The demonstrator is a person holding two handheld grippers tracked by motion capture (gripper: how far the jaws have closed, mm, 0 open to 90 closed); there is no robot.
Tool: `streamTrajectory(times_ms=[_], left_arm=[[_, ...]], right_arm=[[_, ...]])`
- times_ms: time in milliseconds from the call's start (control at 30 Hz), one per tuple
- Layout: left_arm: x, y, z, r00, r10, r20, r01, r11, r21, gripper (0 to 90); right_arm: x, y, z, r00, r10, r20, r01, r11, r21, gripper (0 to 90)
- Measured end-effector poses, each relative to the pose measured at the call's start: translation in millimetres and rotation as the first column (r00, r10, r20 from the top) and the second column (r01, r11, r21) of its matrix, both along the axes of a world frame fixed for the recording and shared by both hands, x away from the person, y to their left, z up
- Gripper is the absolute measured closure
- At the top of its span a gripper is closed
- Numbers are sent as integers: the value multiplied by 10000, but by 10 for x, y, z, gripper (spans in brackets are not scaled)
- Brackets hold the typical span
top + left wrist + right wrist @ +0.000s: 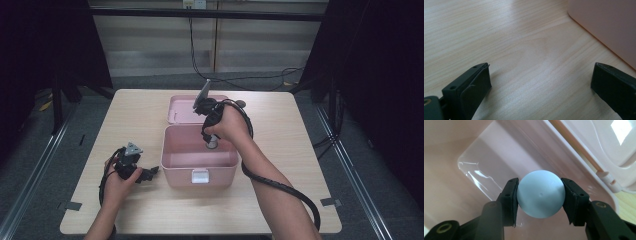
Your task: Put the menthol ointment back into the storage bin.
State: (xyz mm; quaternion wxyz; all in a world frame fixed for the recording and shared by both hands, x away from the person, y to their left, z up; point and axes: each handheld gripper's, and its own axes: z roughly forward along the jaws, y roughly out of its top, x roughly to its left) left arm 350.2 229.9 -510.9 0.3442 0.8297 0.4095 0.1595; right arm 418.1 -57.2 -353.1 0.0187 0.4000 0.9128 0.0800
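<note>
Jaws of our right hand-held gripper (pixel 540 195) are clenching a smooth pale-blue ball (pixel 540 193) from both sides, and we are holding it inside the open pink plastic box (pixel 172 162), above its floor. Our left hand-held gripper (pixel 145 174) is resting released on the light wooden desk (pixel 135 115), just beside the box's left wall. Farther back, the box's pink lid (pixel 182 111) is lying open.
</note>
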Motion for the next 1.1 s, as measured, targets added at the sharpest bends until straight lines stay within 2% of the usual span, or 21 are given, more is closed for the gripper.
streamTrajectory(times_ms=[467,967,1100], left_arm=[[2,2,1,10000,-47,-26,47,10000,10,18],[2,2,2,10000,-52,-24,52,10000,17,18],[3,2,1,10000,-61,-22,61,10000,24,16]], right_arm=[[44,-12,-128,9989,-462,-6,462,9986,274,513],[93,-84,-212,9912,-1322,-46,1322,9890,668,513],[103,-83,-233,9906,-1363,-87,1366,9885,644,513]])
